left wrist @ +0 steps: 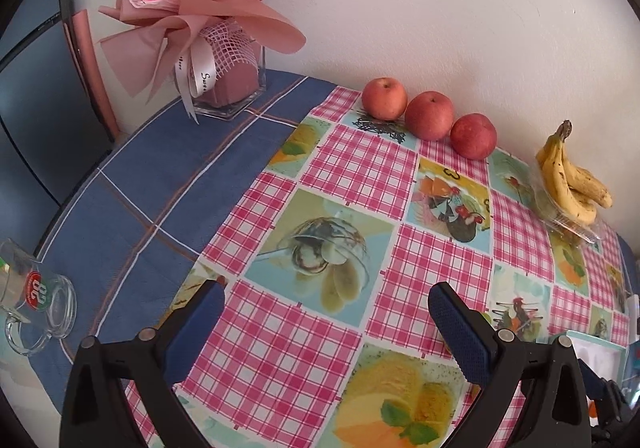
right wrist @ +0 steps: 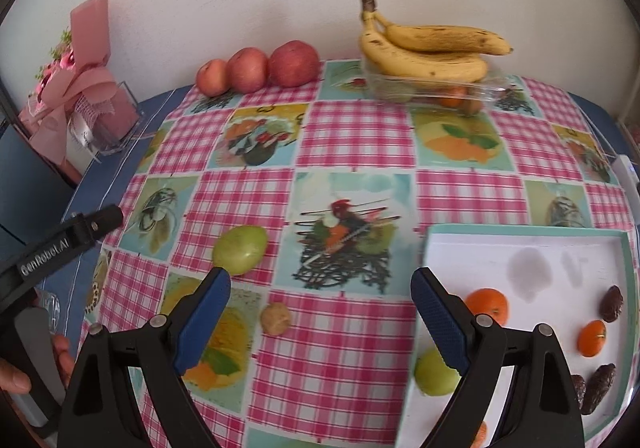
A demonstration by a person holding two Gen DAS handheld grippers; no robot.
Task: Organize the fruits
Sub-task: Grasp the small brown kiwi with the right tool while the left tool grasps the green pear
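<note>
Some fruit is already in the flat white tray with the pale green rim (right wrist: 624,260): small orange mandarins (right wrist: 487,305), dark wrinkly dates (right wrist: 611,303) and a little round green fruit (right wrist: 434,372). Still out on the pink checked tablecloth (right wrist: 360,136) are a bigger smooth green fruit (right wrist: 239,254) and a small bumpy tan nut (right wrist: 275,319). Three red apples (right wrist: 256,69) and spotty yellow bananas (right wrist: 432,48) wait by the wall. The right gripper (right wrist: 320,312) and left gripper (left wrist: 326,322) are both wide and hold nothing

A table (right wrist: 360,152) in pink-checked oilcloth bears three apples (right wrist: 256,69), a green fruit (right wrist: 240,255), a walnut (perhaps) (right wrist: 275,318) and a white tray (right wrist: 520,248)
</note>
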